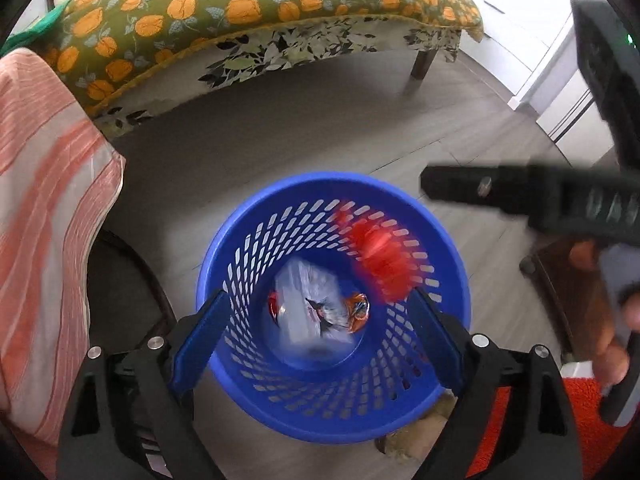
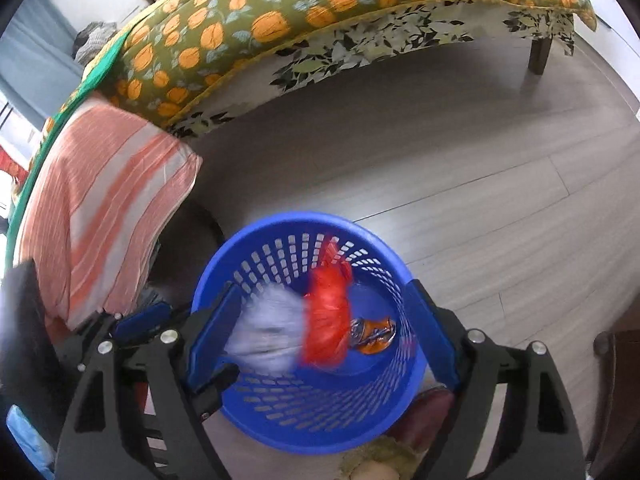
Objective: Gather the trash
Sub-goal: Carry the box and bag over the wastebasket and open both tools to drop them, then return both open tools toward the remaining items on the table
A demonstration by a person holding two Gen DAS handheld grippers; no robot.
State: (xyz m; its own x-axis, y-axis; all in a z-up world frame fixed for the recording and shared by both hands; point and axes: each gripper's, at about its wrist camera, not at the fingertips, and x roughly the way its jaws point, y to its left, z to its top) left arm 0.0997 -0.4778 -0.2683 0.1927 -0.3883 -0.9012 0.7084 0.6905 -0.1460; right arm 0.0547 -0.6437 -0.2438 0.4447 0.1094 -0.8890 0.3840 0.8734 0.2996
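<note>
A long bed [image 1: 256, 20] with an orange-fruit cover arcs across the top of both views, its dark wooden leg [image 1: 422, 62] standing on the grey plank floor [image 1: 320, 120] at upper right. A pillow in orange and white stripes [image 1: 44, 220] fills the left edge of the left wrist view and sits left of centre in the right wrist view.

Below centre in both frames stands the blue slotted trash basket [image 1: 332, 412], seen from above on the floor. At its bottom lie a clear plastic wrapper [image 1: 308, 304] and a crushed orange can [image 1: 358, 306].

The left gripper [image 1: 320, 328] hangs over the basket with its 2 blue pads wide apart, nothing between them. The right gripper [image 2: 324, 344] hangs over it too, jaws spread wide and empty; in the left wrist view its black body reaches in from the right edge, held by the person's hand [image 1: 608, 320].

A red plastic bag [image 2: 326, 320], smeared by motion, is inside the basket's mouth, free of both grippers. Just left of it in the right wrist view is a blurred white scrap [image 2: 268, 332]; I cannot tell what it is.
</note>
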